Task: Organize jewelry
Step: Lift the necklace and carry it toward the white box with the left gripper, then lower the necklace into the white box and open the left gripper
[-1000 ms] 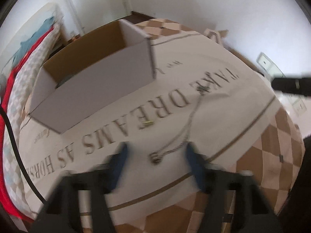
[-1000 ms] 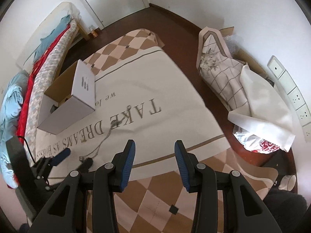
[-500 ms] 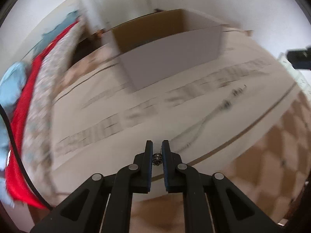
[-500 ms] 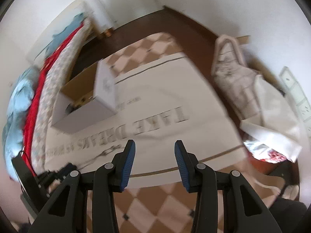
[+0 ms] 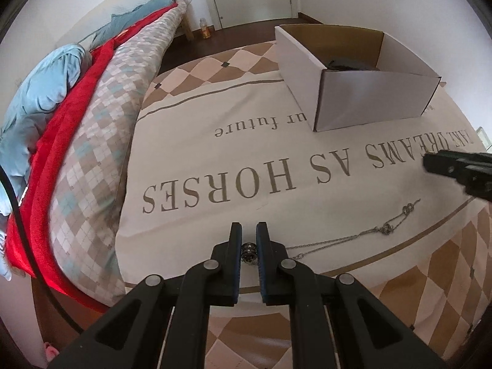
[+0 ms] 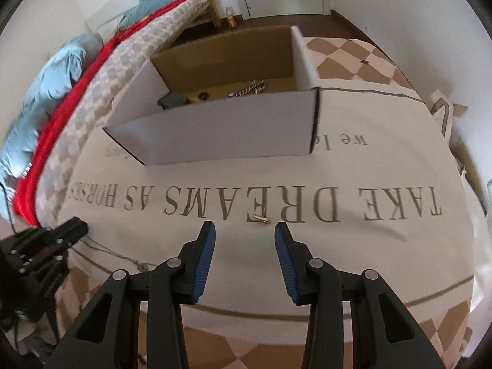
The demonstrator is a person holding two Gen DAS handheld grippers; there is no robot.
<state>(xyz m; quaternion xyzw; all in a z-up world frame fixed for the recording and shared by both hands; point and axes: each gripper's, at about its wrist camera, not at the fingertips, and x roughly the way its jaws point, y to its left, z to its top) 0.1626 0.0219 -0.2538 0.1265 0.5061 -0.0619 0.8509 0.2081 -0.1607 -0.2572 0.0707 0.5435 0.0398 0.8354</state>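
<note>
My left gripper (image 5: 248,240) is shut on the bead end (image 5: 248,250) of a silver chain necklace (image 5: 381,230), which trails right across the printed cloth. The white cardboard box (image 5: 369,101) stands far right in the left wrist view; in the right wrist view the box (image 6: 221,132) holds a chain (image 6: 250,87) and dark items. My right gripper (image 6: 245,230) is open and empty, just short of a small gold piece (image 6: 259,219) on the cloth. The left gripper (image 6: 70,230) and the necklace (image 6: 135,261) show at the left of the right wrist view.
The cream cloth with printed words (image 5: 215,166) covers a checked mat on the floor. A bed with red and blue bedding (image 5: 61,117) runs along the left. A door and a small bottle (image 5: 204,29) stand at the back.
My left gripper closed on the necklace's bead end and swung left, dragging the chain. My right gripper moved in toward the box and the gold piece.
</note>
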